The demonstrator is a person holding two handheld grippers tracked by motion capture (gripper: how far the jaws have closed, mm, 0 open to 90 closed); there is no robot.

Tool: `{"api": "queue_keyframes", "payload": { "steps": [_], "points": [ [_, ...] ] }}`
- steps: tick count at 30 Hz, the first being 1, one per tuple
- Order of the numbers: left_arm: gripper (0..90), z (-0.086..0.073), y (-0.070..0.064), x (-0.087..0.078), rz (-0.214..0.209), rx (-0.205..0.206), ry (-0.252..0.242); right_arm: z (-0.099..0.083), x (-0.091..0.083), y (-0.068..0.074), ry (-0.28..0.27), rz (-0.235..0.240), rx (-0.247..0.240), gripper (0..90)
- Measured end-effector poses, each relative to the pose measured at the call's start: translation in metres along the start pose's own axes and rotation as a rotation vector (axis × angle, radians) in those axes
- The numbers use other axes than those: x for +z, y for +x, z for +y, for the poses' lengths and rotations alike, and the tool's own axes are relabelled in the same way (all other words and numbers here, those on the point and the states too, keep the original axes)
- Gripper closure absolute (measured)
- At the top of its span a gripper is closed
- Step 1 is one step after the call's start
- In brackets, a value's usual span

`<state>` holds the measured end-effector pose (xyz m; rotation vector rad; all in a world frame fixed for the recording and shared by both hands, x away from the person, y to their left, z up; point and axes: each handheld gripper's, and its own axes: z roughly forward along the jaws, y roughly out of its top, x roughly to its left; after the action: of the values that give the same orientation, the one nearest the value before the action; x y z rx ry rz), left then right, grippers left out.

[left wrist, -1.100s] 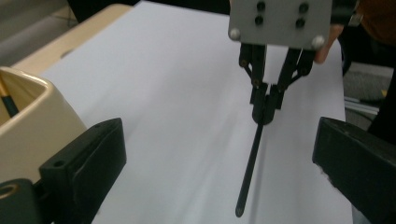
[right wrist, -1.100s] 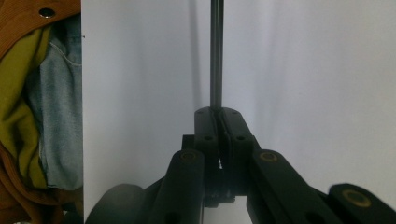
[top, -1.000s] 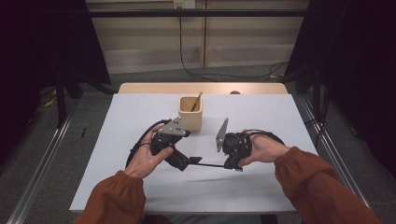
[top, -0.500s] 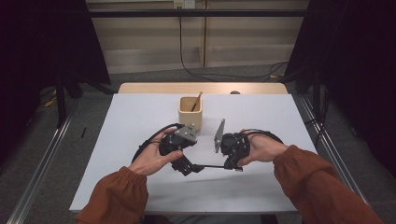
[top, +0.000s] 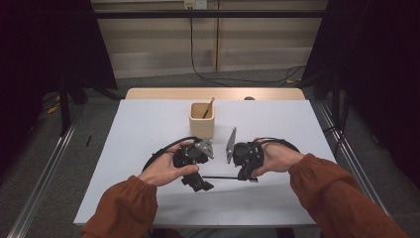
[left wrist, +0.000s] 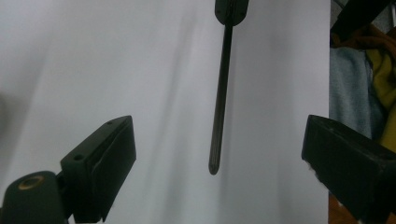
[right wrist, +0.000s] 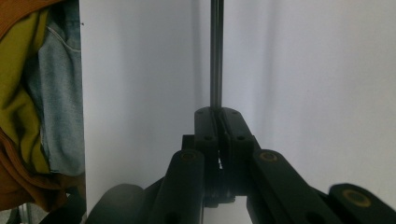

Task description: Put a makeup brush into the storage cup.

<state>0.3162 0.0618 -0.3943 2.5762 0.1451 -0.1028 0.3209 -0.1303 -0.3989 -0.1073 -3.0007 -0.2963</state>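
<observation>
Rod (top: 221, 177), thin and dark, is seen lying level just above the white table (top: 148, 129), between the two hands at the near middle. One end is clamped in the right gripper (top: 246, 176), whose jaws are pressed together on it; in the right gripper view the rod (right wrist: 215, 56) runs straight up from the closed tips and is cut off at the top edge, so its far end is not seen there. In the left gripper view the free tip of the rod (left wrist: 219, 107) hangs between the jaws of the left gripper (left wrist: 219, 158), which are spread wide with neither pad touching it. The right gripper's tip (left wrist: 229, 10) is cropped at the top of that view. From the high view the left gripper (top: 198, 182) is partly covered by the person's hand, and its jaw gap cannot be judged there.

A light wooden box (top: 202, 120) stands farther back on the table, well apart from the rod, with a thin stick (top: 209, 107) leaning out of it; what else it holds is hidden by its walls. A small dark object (top: 249, 98) at the far table edge is too small to identify. Blurred cloth is glimpsed beyond the table edge in both gripper views. No writing or labels can be read anywhere.
</observation>
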Motion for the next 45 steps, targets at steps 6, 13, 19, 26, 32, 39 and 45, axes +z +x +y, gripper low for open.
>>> {"api": "queue_keyframes", "payload": {
  "steps": [6, 13, 19, 26, 32, 39, 45],
  "points": [
    [10.8, 0.000, 0.000, 0.003, -0.025, 0.018, 0.006, 0.001, 0.000, 0.000, -0.004, 0.006, 0.004, 86.1],
    [12.2, -0.001, -0.004, 0.011, -0.034, 0.045, 0.058, 0.002, 0.003, 0.000, 0.002, 0.006, 0.003, 86.1],
    [22.6, -0.001, -0.001, 0.011, -0.053, 0.042, 0.075, 0.005, 0.005, -0.001, 0.000, 0.013, -0.005, 86.1],
    [49.6, -0.002, 0.008, 0.013, -0.049, 0.000, 0.076, 0.005, 0.005, 0.001, -0.003, 0.017, -0.001, 86.1],
    [63.4, -0.001, 0.011, 0.016, -0.067, -0.037, 0.043, 0.005, 0.008, 0.000, -0.012, 0.013, -0.013, 86.1],
    [69.0, -0.002, 0.012, 0.018, -0.068, -0.013, 0.057, 0.005, 0.007, 0.000, -0.013, 0.017, -0.001, 86.1],
    [72.0, -0.002, 0.011, 0.022, -0.081, -0.006, 0.070, 0.005, 0.005, 0.000, -0.015, 0.011, -0.002, 86.1]
  ]
}}
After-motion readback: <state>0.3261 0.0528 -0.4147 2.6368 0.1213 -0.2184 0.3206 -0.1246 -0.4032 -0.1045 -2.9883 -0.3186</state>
